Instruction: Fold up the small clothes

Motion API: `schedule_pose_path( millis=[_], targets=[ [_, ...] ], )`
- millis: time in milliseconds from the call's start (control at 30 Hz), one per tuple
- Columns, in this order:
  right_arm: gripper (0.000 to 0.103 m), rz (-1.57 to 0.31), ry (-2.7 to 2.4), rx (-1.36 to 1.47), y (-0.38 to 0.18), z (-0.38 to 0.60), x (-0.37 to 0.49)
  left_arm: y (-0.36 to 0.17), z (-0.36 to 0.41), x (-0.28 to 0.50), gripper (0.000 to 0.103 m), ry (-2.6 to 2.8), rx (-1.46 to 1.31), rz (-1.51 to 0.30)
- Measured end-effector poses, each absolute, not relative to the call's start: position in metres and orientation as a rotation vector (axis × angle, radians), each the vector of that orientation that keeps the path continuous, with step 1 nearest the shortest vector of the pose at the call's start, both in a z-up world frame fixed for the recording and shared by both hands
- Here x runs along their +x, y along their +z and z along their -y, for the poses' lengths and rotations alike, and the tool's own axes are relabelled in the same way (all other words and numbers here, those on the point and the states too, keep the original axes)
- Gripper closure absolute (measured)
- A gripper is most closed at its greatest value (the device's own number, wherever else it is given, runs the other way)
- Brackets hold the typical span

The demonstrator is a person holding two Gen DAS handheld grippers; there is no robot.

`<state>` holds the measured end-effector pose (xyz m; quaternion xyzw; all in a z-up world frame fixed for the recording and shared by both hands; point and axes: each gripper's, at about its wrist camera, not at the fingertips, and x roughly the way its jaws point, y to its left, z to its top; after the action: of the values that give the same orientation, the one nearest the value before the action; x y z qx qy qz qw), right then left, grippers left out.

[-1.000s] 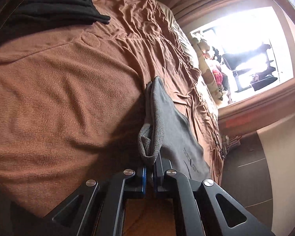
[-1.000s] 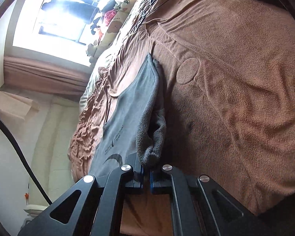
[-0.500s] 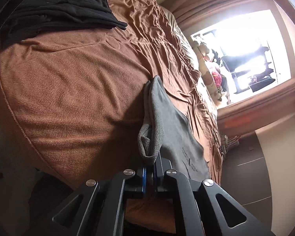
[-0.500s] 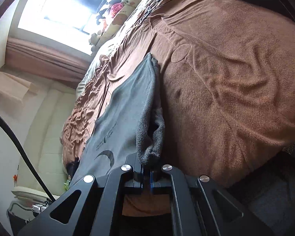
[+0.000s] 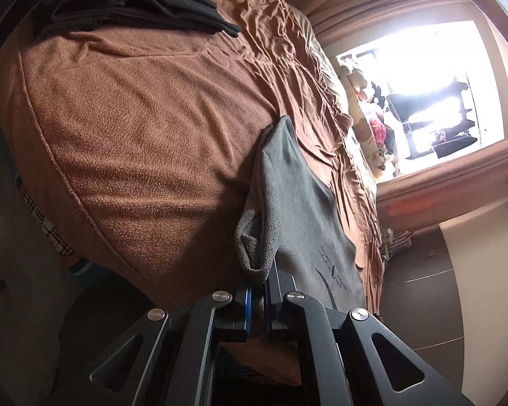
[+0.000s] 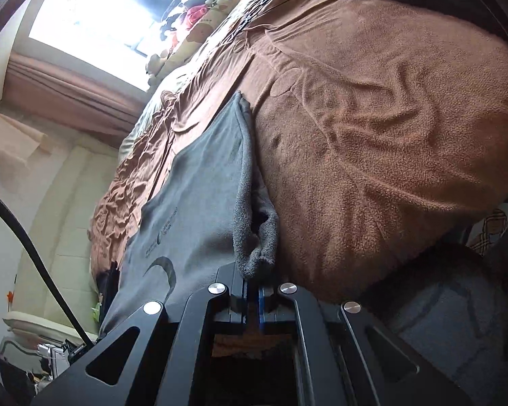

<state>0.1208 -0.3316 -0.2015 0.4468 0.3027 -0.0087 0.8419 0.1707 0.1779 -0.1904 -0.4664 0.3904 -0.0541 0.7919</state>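
Soft grey fleece garment [image 5: 298, 199] on nubby brown blanket [image 5: 145, 128]

My left gripper [image 5: 258, 282] sat at the bottom centre of its frame, jaws pinched together and angled downward. My right gripper [image 6: 253, 286] sat likewise at bottom centre, jaws clamped tight.
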Motion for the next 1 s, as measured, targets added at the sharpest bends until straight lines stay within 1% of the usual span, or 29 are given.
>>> schedule_pose_path(
  millis=[67, 167, 200, 233, 267, 300, 333, 367, 400, 467, 633, 1000],
  targets=[
    [0.1, -0.629, -0.011, 0.957, -0.202, 0.334, 0.118, -0.194, -0.177, 0.17, 0.098, -0.121, -1.004, -0.845],
    [0.092, -0.643, -0.006, 0.939, -0.2, 0.336, 0.115, -0.205, -0.178, 0.168, 0.097, -0.126, -1.027, -0.869],
    [0.088, -0.651, -0.016, 0.927, -0.198, 0.337, 0.112, -0.208, -0.179, 0.168, 0.095, -0.125, -1.029, -0.872],
    [0.086, -0.651, -0.025, 0.914, -0.198, 0.338, 0.109, -0.211, -0.179, 0.167, 0.094, -0.123, -1.029, -0.874],
    [0.082, -0.644, -0.043, 0.895, -0.194, 0.34, 0.104, -0.214, -0.179, 0.166, 0.087, -0.114, -1.027, -0.878],
    [0.072, -0.637, -0.063, 0.879, -0.19, 0.342, 0.099, -0.217, -0.18, 0.165, 0.077, -0.101, -1.027, -0.881],
    [0.067, -0.631, -0.078, 0.867, -0.185, 0.344, 0.094, -0.219, -0.179, 0.164, 0.072, -0.103, -1.031, -0.873],
    [0.06, -0.621, -0.098, 0.854, -0.18, 0.345, 0.089, -0.221, -0.179, 0.163, 0.064, -0.111, -1.039, -0.864],
    [0.06, -0.609, -0.119, 0.836, -0.174, 0.345, 0.085, -0.222, -0.178, 0.162, 0.061, -0.112, -1.039, -0.859],
    [0.06, -0.587, -0.119, 0.785, -0.16, 0.339, 0.08, -0.222, -0.174, 0.163, 0.059, -0.117, -1.024, -0.857],
    [0.06, -0.592, -0.09, 0.655, -0.136, 0.305, 0.092, -0.224, -0.17, 0.166, 0.058, -0.115, -1.023, -0.851],
    [0.06, -0.698, 0.091, 0.469, -0.114, 0.206, 0.173, -0.231, -0.172, 0.167, 0.059, -0.069, -1.049, -0.818]
  ],
)
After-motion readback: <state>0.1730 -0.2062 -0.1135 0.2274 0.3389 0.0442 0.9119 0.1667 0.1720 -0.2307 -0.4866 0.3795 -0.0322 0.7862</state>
